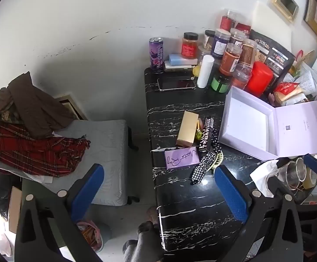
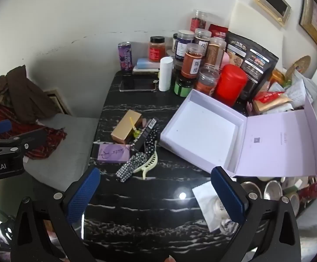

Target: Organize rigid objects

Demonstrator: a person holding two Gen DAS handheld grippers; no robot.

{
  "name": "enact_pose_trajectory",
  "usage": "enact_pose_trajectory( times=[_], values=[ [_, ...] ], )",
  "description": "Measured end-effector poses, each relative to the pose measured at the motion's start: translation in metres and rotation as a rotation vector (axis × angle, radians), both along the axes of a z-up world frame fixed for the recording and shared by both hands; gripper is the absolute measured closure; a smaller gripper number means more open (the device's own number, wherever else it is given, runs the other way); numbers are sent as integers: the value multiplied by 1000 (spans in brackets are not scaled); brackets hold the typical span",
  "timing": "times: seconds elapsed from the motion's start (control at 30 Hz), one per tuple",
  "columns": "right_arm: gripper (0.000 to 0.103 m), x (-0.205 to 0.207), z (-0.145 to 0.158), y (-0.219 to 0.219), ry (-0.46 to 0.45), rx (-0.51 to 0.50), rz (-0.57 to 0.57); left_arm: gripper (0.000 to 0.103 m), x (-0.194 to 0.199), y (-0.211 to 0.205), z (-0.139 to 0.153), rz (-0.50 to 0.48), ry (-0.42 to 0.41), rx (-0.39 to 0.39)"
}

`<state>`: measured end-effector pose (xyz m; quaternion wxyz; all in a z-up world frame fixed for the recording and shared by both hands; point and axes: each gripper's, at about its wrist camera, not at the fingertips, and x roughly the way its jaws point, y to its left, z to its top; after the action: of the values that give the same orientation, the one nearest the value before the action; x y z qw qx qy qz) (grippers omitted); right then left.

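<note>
Small rigid objects lie clustered on the black white-veined marble table [image 2: 149,198], left of the open lilac cardboard box [image 2: 204,128]: a gold rectangular carton [image 2: 126,126] at the back, a purple card with handwriting [image 2: 113,152] in front of it, then a black lettered stick box [image 2: 146,131], a black-and-white checked fabric bow [image 2: 132,164] and a pale cream plastic claw clip [image 2: 148,166] touching one another. Further left, off the table, a grey cushioned seat [image 1: 106,152] carries red plaid and brown cloth [image 1: 27,131]. The left gripper [image 1: 158,187] hangs tilted steeply downward over the table's left edge, its blue-padded jaws spread wide with nothing between them; one finger is over the seat, the other over the table. The right gripper [image 2: 156,194] points steeply down over the bare front of the table, jaws likewise spread wide and empty, the cluster lying beyond its fingers [image 2: 83,194]. The box, empty inside, has its lid folded back to the right. Behind it stand jars, a red cylindrical canister [image 2: 230,83] and a purple drink can [image 2: 125,55].
</note>
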<state>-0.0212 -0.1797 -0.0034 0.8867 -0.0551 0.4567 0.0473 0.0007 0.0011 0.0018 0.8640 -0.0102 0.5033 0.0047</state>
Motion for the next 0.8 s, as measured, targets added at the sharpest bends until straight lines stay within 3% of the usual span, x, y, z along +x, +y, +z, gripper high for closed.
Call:
enact_pose_trajectory(
  times=[0.2,0.3,0.8],
  values=[
    [0,-3,-1,-2,-8,-5,-1,0,1,-12,10,-15,-25,55],
    [0,-4,-2,-2,-11,-8,-2,0,-4,-7,9,-26,-39,22],
    [0,2,5,-2,-11,1,-5,0,-5,-8,15,-57,-48,-5]
  ],
)
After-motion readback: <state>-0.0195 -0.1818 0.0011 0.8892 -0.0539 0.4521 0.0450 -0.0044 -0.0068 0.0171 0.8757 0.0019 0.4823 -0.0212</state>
